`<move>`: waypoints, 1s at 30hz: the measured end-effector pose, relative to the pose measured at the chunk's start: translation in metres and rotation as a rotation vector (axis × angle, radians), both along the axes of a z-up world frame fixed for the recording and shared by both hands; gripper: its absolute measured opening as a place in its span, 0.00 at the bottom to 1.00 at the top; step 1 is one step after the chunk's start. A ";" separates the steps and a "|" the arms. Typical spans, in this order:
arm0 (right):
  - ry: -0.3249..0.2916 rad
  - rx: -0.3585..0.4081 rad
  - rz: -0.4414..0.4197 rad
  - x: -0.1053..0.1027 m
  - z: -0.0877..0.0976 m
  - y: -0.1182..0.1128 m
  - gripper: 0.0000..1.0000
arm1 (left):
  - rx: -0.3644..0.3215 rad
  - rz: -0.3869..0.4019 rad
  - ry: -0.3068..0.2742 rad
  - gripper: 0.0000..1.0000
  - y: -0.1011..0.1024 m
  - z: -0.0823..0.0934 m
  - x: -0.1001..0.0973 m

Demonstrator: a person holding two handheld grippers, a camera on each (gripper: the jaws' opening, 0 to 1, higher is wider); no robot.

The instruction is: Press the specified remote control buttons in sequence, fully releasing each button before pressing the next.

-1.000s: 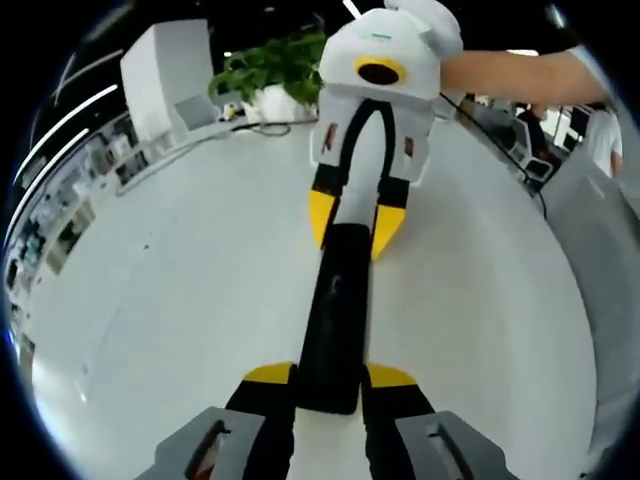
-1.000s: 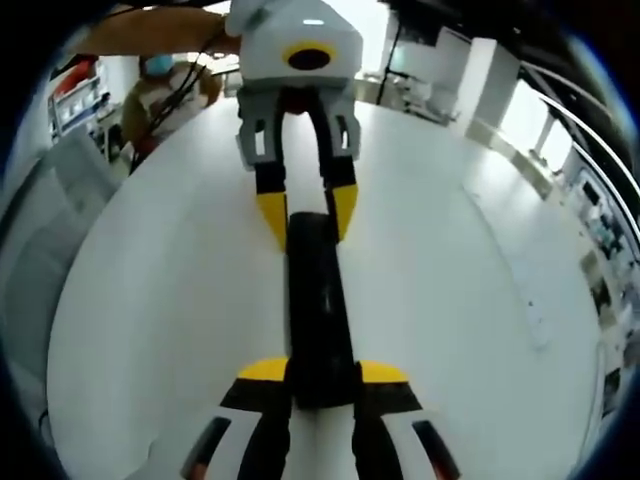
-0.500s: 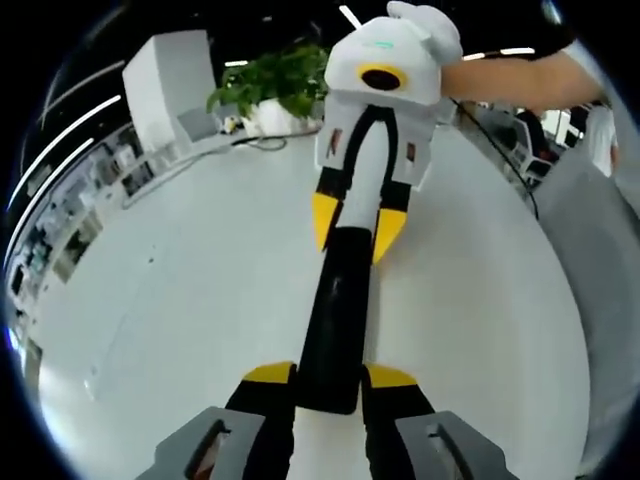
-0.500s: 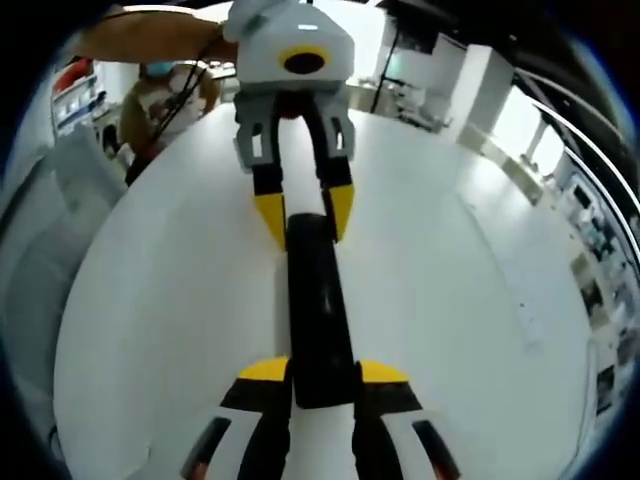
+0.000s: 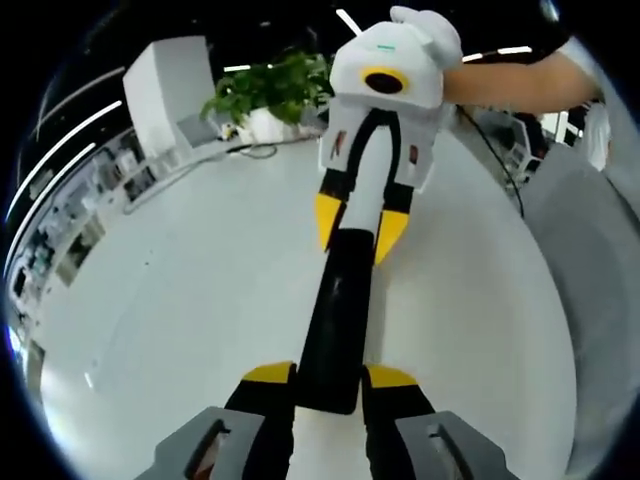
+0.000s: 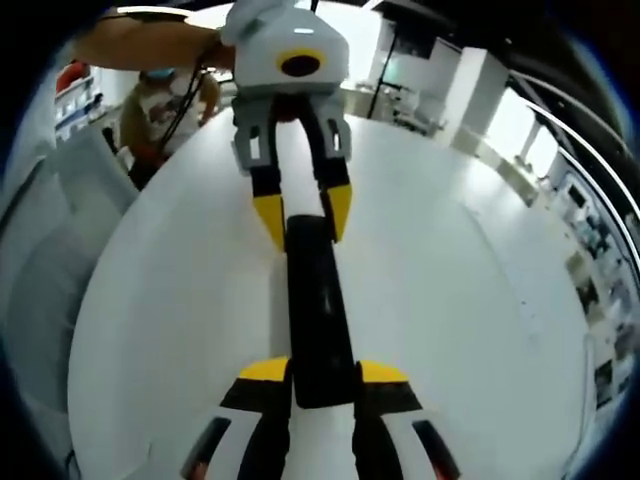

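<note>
Right claw (image 6: 322, 375) and left claw (image 6: 301, 212) clamp black remote (image 6: 316, 310) ends.

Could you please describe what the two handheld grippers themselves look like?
Both match: the left gripper and the right gripper have black jaws capped with yellow tips. Seen from opposite, each has a white moulded body carrying a yellow-ringed round opening, with black arms running down to the yellow tips. Grey blocks flank the left gripper's jaws.

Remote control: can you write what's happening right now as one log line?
remote control: held at both ends, above white table | left gripper: shut on remote | right gripper: shut on remote | button press: cannot tell
</note>
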State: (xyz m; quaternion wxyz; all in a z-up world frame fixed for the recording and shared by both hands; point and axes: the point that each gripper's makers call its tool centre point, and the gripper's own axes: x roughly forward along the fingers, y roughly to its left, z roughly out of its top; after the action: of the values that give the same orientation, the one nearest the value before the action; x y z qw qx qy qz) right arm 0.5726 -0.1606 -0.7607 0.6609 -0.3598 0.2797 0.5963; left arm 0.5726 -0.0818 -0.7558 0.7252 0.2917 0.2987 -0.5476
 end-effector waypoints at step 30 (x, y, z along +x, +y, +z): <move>0.065 -0.010 -0.001 -0.046 -0.019 0.002 0.20 | 0.057 -0.043 0.054 0.25 0.000 -0.018 -0.045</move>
State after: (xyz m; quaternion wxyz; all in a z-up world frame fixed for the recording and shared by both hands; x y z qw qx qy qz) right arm 0.5270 -0.1586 -0.7798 0.6500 -0.3436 0.3040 0.6058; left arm 0.5274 -0.0817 -0.7739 0.6965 0.3036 0.3272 -0.5619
